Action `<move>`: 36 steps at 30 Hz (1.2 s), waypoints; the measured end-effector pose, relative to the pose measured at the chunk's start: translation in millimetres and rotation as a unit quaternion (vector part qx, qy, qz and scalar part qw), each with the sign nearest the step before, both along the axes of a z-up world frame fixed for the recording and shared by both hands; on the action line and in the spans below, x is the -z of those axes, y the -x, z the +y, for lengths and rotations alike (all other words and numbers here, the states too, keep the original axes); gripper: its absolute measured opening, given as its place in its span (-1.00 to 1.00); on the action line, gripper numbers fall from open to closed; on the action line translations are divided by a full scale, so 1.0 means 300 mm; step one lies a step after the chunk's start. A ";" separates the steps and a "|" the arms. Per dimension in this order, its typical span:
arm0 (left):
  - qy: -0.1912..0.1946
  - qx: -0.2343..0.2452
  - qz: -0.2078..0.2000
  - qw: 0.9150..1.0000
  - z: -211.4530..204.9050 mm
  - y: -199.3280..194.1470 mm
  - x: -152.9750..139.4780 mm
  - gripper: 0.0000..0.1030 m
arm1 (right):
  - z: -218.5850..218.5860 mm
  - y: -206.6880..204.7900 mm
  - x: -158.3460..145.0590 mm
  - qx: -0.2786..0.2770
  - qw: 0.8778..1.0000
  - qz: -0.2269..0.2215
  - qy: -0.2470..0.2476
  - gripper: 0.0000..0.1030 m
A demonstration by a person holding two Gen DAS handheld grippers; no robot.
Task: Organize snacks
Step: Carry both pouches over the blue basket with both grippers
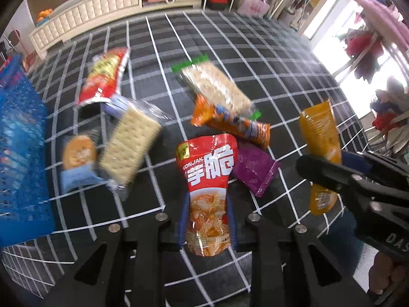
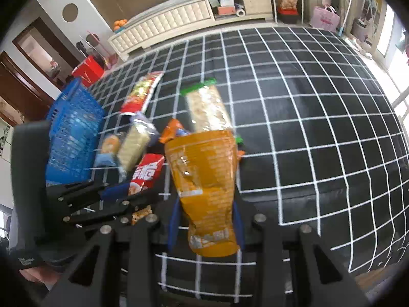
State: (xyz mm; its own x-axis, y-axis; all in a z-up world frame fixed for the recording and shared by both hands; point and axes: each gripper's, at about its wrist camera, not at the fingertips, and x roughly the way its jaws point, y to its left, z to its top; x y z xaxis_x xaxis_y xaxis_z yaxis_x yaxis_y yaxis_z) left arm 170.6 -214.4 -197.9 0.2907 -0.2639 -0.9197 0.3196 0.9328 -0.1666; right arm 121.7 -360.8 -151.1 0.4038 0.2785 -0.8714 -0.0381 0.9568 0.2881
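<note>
Mid-pickup: left tool (image 1: pixel 207 220) clenched on red konjac pouch (image 1: pixel 205 179), right tool (image 2: pixel 205 225) clenched on orange pouch (image 2: pixel 204 179), both above checked surface (image 2: pixel 306 128); next, probably into blue basket (image 2: pixel 74 138) at left.

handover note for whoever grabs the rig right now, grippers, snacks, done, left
Left gripper: shut on the red konjac pouch.
Right gripper: shut on the orange pouch.
Blue basket: at the left edge of the checked cloth; no snacks visible inside.
Done: two pouches picked up.
Left: put both in, then the cracker packs, purple packet and the others on the cloth.
</note>
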 end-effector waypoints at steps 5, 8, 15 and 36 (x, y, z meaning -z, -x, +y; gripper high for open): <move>0.019 -0.012 -0.036 0.999 0.119 0.020 -0.125 -0.55 | 0.096 0.030 -0.090 -0.007 1.000 -0.024 0.012 -0.23; 0.033 -0.019 -0.049 0.998 0.193 0.046 -0.184 -0.55 | 0.151 0.045 -0.134 -0.012 0.999 -0.035 0.012 -0.23; 0.034 -0.037 -0.087 0.995 0.388 0.107 -0.296 -0.55 | 0.344 0.046 -0.218 -0.047 0.997 -0.059 0.009 -0.23; -0.019 -0.110 -0.116 0.987 0.934 0.072 -0.419 -0.55 | 0.884 -0.098 -0.265 -0.159 0.984 -0.076 -0.015 -0.24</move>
